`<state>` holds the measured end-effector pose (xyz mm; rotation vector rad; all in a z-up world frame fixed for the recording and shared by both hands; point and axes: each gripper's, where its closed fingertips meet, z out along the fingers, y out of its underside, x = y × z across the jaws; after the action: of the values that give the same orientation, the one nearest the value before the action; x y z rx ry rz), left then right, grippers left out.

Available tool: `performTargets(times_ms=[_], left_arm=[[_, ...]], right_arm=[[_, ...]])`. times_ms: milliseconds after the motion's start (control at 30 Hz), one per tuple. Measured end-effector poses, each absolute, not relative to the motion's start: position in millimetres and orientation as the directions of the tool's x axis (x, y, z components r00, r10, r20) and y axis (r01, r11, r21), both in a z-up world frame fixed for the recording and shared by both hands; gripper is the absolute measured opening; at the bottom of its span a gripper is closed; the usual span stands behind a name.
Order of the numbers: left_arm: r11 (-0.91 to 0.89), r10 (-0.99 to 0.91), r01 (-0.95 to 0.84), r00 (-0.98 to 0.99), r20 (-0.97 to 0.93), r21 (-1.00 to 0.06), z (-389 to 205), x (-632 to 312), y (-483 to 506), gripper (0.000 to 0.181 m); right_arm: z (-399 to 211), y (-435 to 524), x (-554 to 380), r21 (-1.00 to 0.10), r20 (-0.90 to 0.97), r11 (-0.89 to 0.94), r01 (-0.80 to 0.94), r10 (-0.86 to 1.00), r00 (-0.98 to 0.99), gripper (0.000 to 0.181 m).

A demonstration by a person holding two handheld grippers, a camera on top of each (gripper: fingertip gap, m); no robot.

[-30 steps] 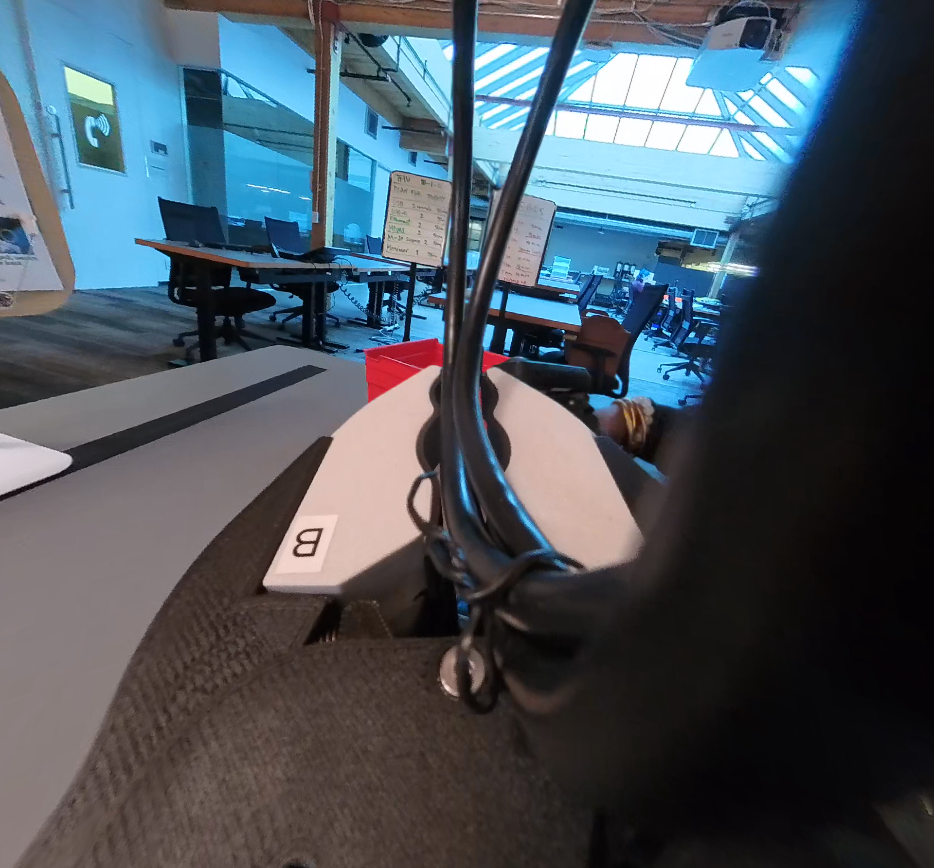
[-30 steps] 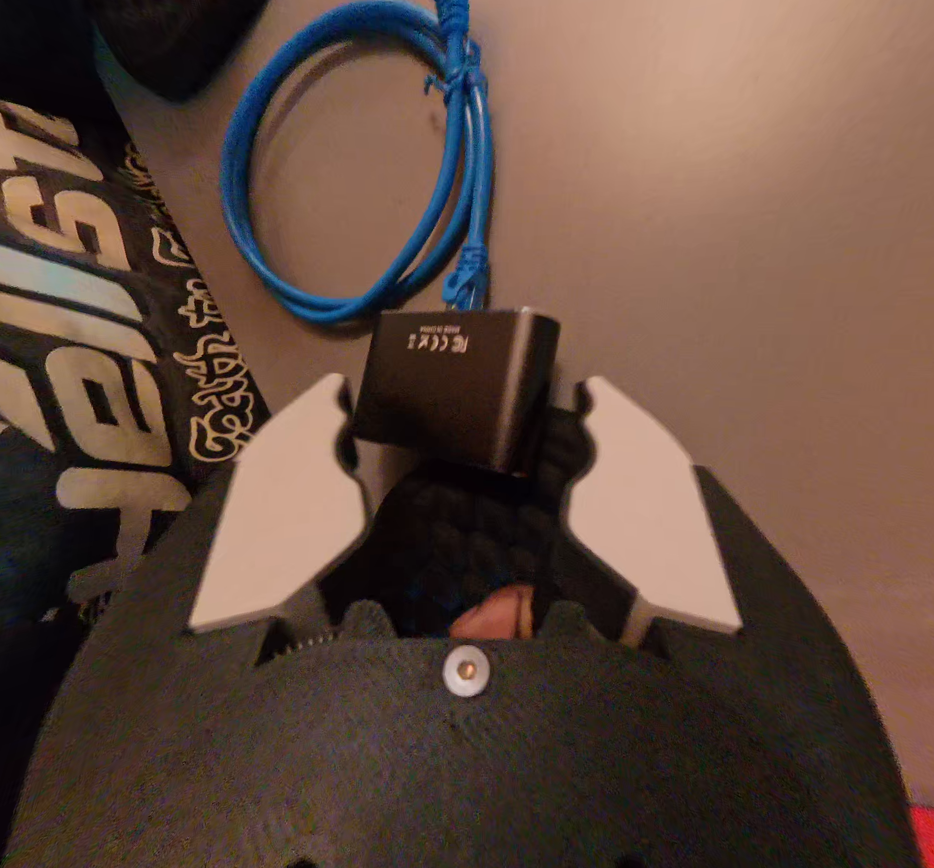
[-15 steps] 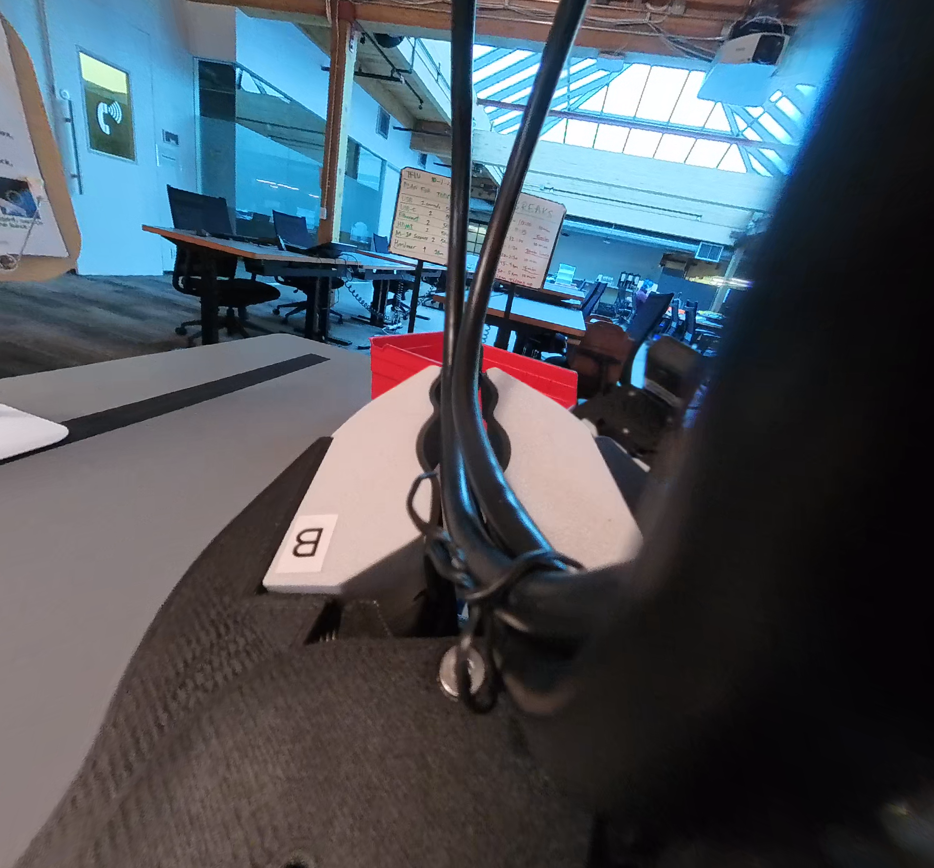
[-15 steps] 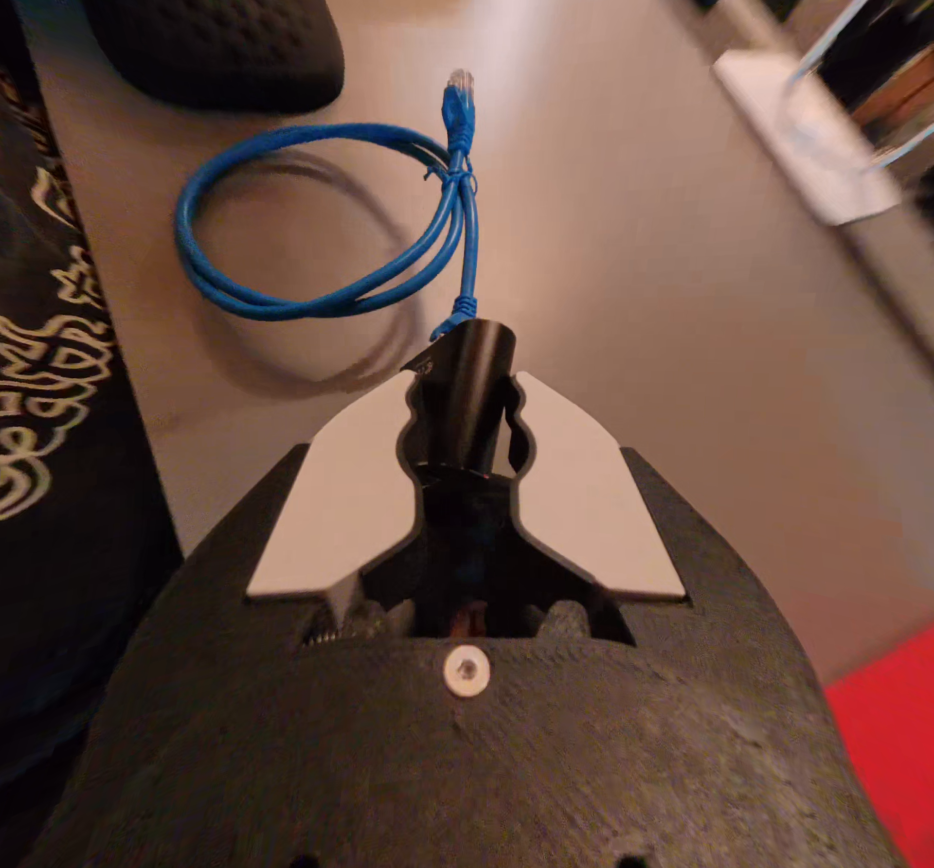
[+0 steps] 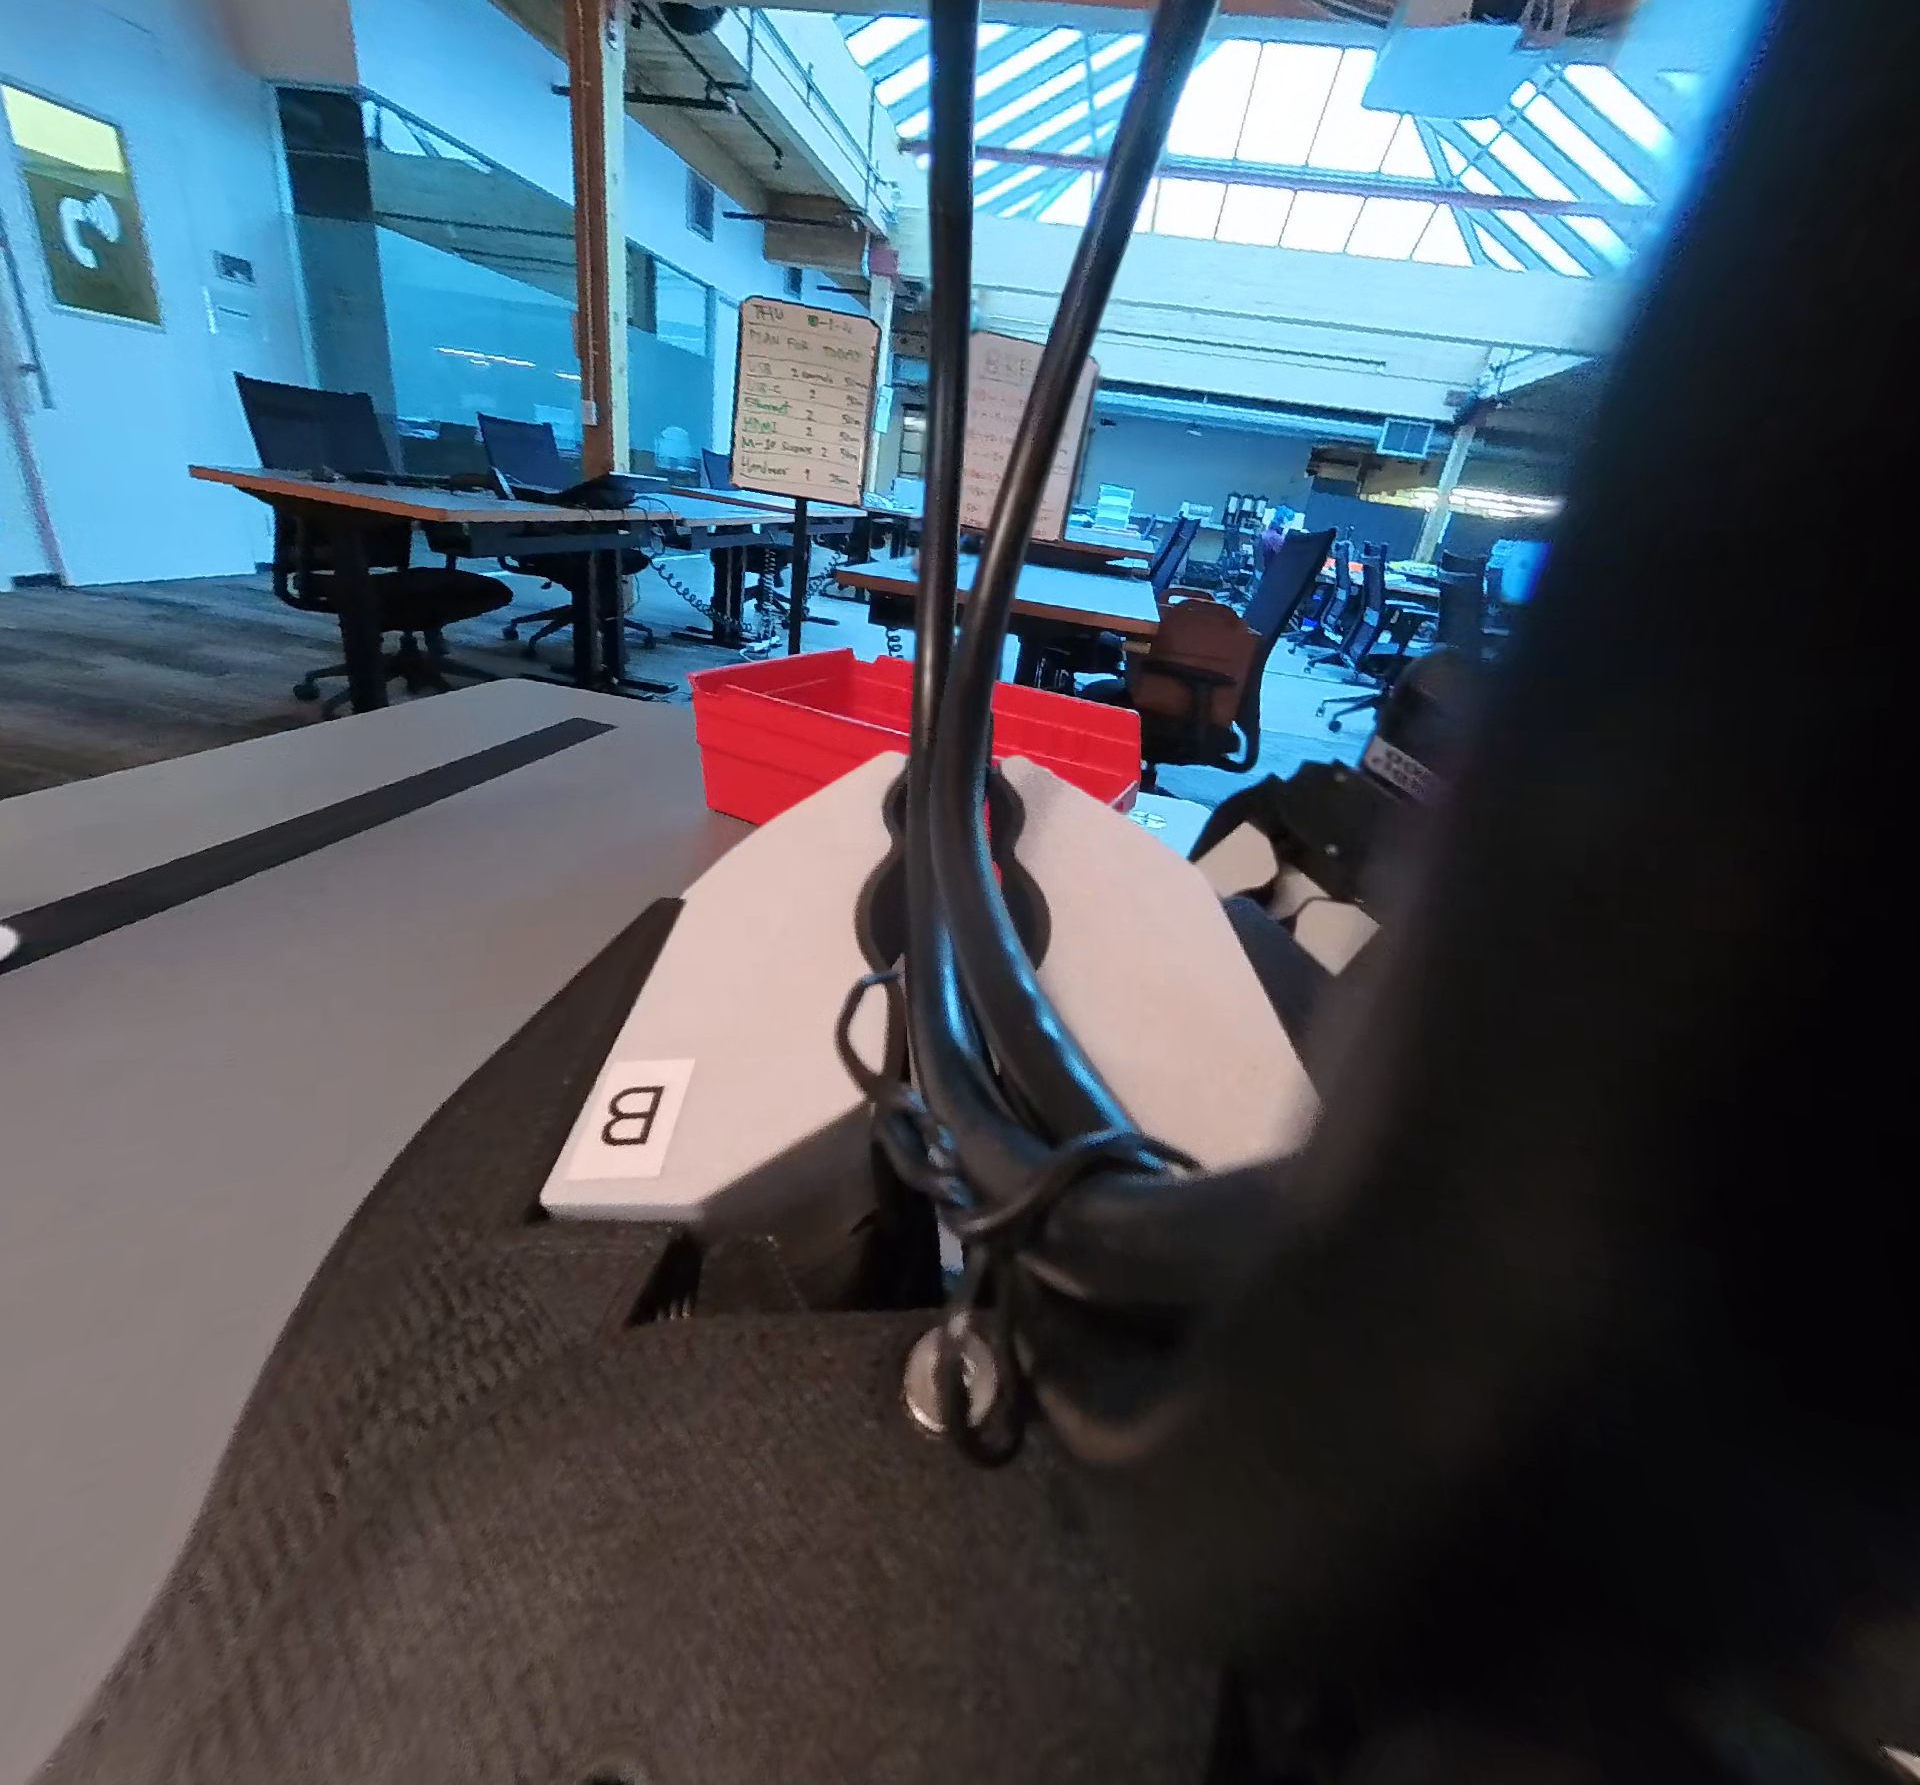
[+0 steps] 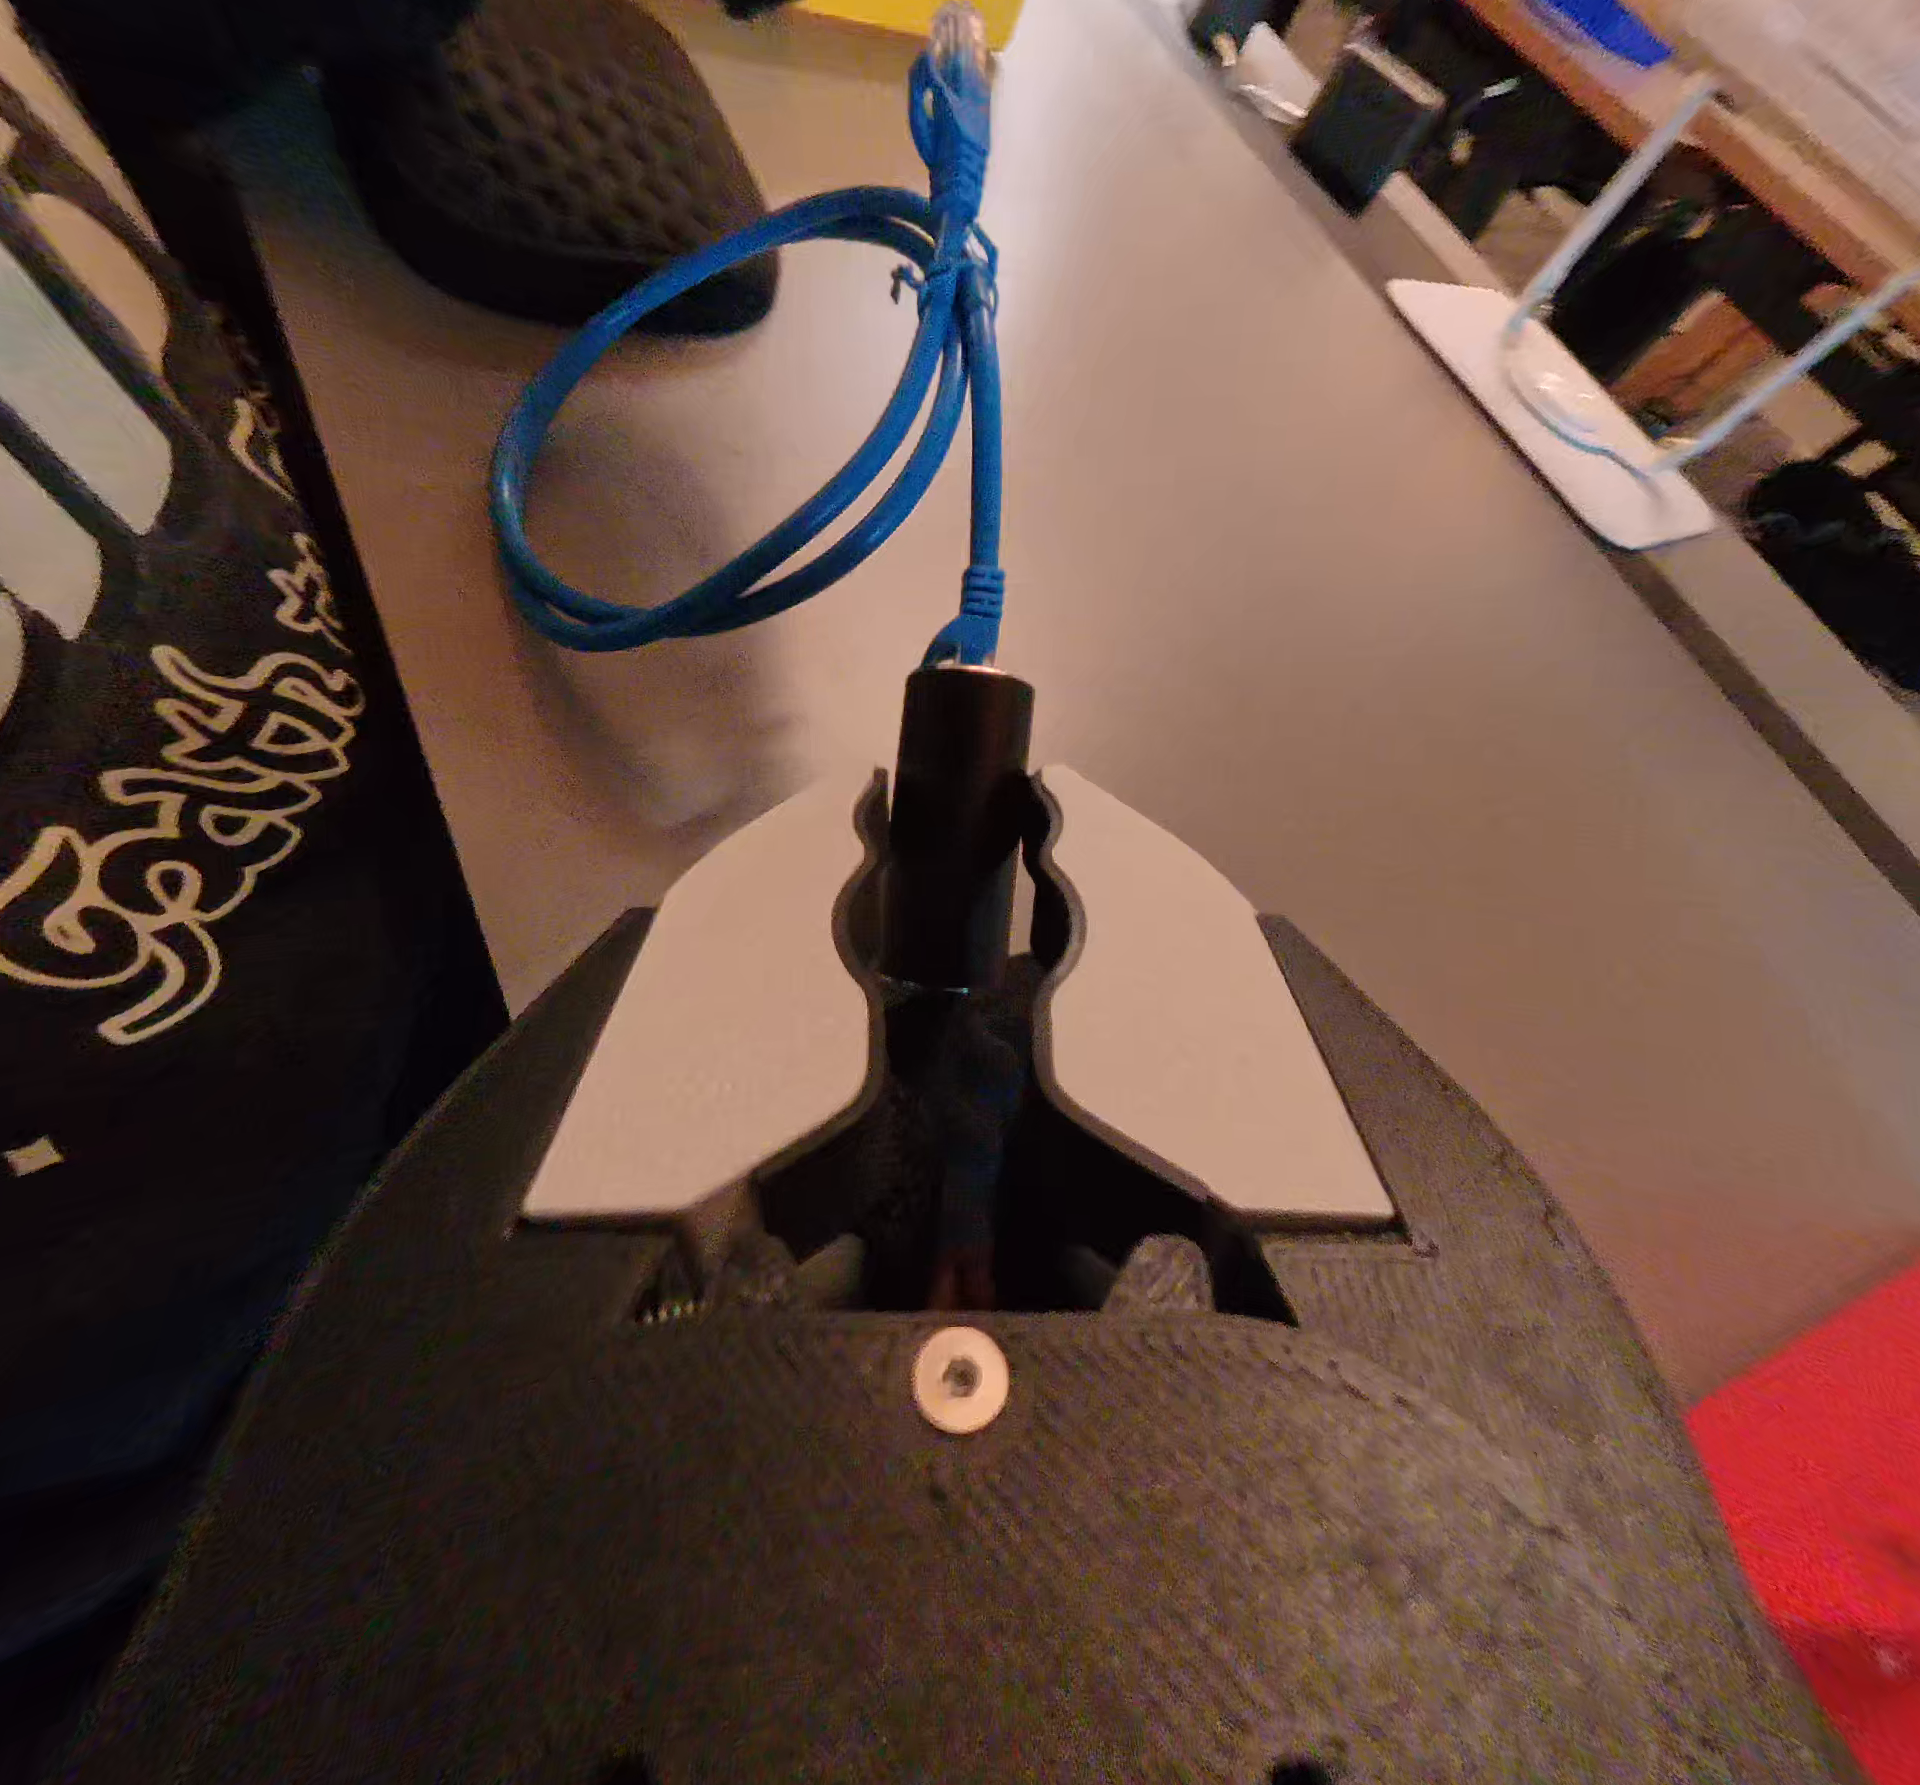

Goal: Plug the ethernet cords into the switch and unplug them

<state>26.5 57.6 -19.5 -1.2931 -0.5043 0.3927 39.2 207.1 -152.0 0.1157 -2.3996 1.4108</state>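
My right gripper (image 6: 958, 785) is shut on a small black switch (image 6: 954, 831), held edge-on above the grey table (image 6: 1299, 696). A coiled blue ethernet cord (image 6: 727, 509) is plugged into the switch's far end. The cord hangs in the air and its free clear plug (image 6: 956, 36) points away. My left gripper (image 5: 943, 785) is shut on a bundled black cord (image 5: 971, 904) whose strands rise out of the top of the view. A dark blurred shape (image 5: 1662, 904) hides the right side of the left wrist view.
A red bin (image 5: 831, 727) stands on the table (image 5: 208, 1008) beyond my left gripper; a red corner (image 6: 1829, 1486) shows at lower right. A black mesh object (image 6: 540, 146), a white stand base (image 6: 1548, 426) and a small black box (image 6: 1361, 114) sit farther off. A printed black garment (image 6: 156, 800) borders the left.
My right gripper has shut on the switch, turned it edge-on and lifted it, raising the blue cord off the table. My left gripper has shifted slightly, still holding the black cord.
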Motion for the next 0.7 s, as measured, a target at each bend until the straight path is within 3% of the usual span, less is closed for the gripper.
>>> performTargets(times_ms=[133,333,467,567,700], left_arm=[[0.211,0.528,0.005,0.841,0.118,-0.978,-23.1,28.1,64.2,0.012],[0.214,0.520,0.012,0.845,0.124,-0.977,-25.7,27.4,62.1,0.012],[0.211,0.515,0.026,0.847,0.134,-0.977,-29.0,26.8,61.4,0.012],[0.206,0.513,0.021,0.849,0.126,-0.978,-29.1,27.7,62.6,0.012],[0.201,0.509,0.020,0.852,0.122,-0.979,-30.0,28.4,64.8,0.012]], right_arm=[[-156.7,186.1,39.8,-0.788,0.292,0.569,-0.235,0.009,-0.956,0.024],[-162.9,167.6,29.8,-0.635,0.313,0.721,-0.277,-0.087,-0.946,0.024],[-164.2,169.7,29.1,-0.672,0.245,0.713,-0.202,-0.043,-0.968,0.025],[-180.3,177.8,27.7,-0.677,0.158,0.729,-0.098,0.013,-0.987,0.045],[-184.6,173.2,32.1,-0.757,-0.020,0.650,0.066,0.079,-0.997,0.045]])
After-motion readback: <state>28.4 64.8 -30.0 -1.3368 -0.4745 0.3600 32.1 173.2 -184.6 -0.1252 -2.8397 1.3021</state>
